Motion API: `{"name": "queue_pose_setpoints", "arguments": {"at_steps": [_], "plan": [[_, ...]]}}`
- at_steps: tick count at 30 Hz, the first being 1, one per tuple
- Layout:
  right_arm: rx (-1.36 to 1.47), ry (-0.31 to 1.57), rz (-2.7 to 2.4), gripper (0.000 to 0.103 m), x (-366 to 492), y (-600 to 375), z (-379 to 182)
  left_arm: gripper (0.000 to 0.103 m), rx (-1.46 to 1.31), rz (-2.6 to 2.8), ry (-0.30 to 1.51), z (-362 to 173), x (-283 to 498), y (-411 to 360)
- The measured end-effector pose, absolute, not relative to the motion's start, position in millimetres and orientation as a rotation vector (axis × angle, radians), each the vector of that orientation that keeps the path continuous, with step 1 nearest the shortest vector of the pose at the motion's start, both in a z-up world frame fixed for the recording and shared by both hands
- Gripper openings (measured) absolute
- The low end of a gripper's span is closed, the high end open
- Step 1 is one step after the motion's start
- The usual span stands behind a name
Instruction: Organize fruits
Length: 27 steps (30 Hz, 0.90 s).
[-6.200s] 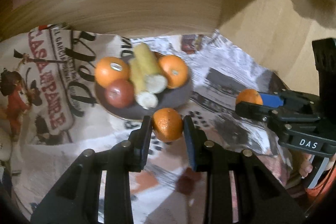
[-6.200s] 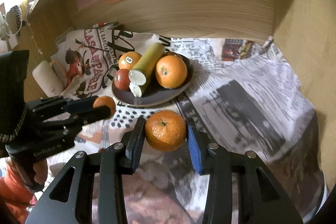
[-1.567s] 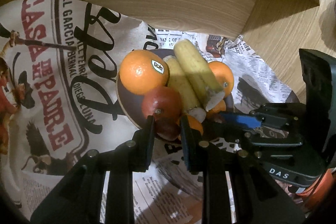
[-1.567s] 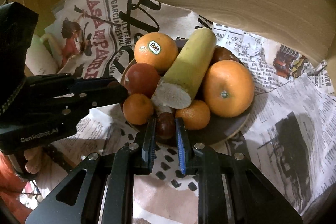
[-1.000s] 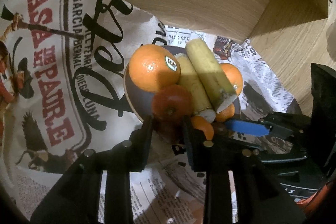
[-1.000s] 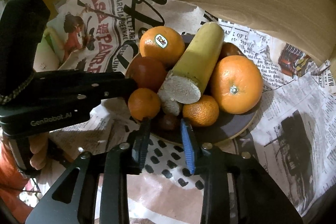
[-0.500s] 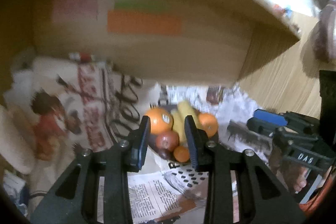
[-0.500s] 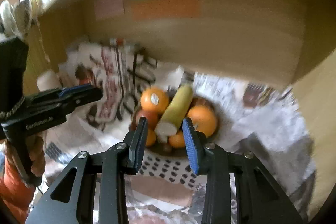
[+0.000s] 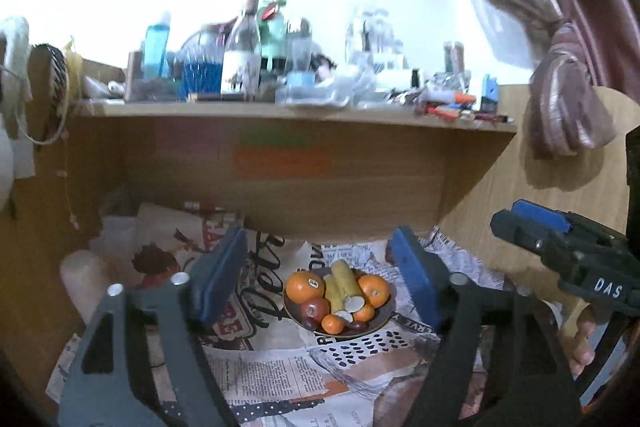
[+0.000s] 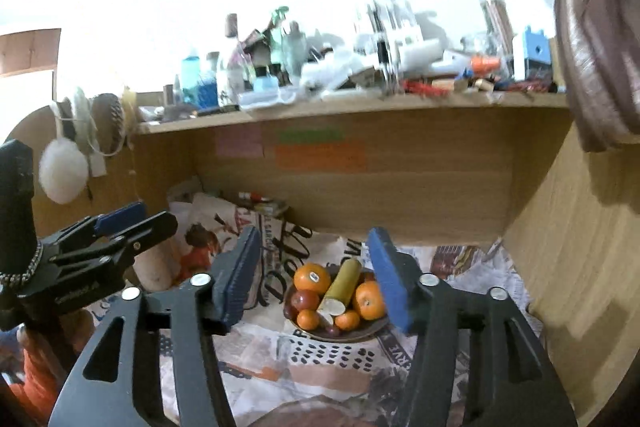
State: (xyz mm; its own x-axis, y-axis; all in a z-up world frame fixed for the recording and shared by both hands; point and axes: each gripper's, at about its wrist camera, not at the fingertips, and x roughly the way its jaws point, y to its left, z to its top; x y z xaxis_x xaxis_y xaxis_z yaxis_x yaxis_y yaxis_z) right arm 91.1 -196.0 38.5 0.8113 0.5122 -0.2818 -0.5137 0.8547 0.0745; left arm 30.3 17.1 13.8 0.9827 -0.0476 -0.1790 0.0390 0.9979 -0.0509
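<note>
I see a wooden desk [image 10: 568, 267] with a back panel and a side wall, and its top is covered with printed newspaper [image 9: 280, 367]. Above it a shelf [image 9: 280, 111] is crowded with bottles and small clutter, and a pink curtain [image 9: 560, 75] hangs at 2 o'clock. Coloured paper notes [image 10: 320, 153] are stuck on the back panel.

Compared with half a second ago, both grippers have pulled back much farther and opened wide; the fruit now looks small and far. Six seconds ago each gripper held one mandarin; now both mandarins lie on the plate.

My left gripper [image 9: 320, 279] is released, its blue ribbed pads spread well apart with nothing between them. My right gripper [image 10: 316, 279] is released as well and holds nothing.

The dark round plate [image 9: 384, 319] sits on the newspaper, near the middle of the desk. On it are round glossy oranges [image 9: 305, 285], one with a sticker, a long yellow-green banana [image 10: 340, 285] with a pale cut end, a red apple [image 9: 315, 309], small mandarins [image 9: 332, 323] at the front edge and a dark small fruit I cannot identify.
</note>
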Motion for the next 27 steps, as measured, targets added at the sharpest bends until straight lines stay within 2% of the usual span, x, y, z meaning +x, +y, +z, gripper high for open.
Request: {"name": "queue_pose_setpoints", "arguments": {"at_steps": [5, 9, 11, 15, 27], "plan": [[-0.026, 0.245, 0.513, 0.084, 69.2, -197.1, 40.9, 0.088, -0.044, -0.043, 0.160, 17.6, 11.8, 12.0], [-0.028, 0.219, 0.495, 0.093, 57.2, -199.9, 43.1, 0.098, -0.046, -0.033, 0.147, 16.6, 2.9, 10.4], [-0.024, 0.209, 0.481, 0.102, 53.7, -201.6, 42.9, 0.098, -0.039, -0.023, 0.142, 15.5, -0.8, 8.7], [-0.017, 0.196, 0.461, 0.103, 50.2, -203.5, 42.8, 0.102, -0.044, -0.017, 0.138, 14.8, -4.3, 9.0], [-0.022, 0.200, 0.439, 0.103, 50.1, -203.4, 40.8, 0.103, -0.037, 0.000, 0.150, 11.2, -0.5, 6.7]]}}
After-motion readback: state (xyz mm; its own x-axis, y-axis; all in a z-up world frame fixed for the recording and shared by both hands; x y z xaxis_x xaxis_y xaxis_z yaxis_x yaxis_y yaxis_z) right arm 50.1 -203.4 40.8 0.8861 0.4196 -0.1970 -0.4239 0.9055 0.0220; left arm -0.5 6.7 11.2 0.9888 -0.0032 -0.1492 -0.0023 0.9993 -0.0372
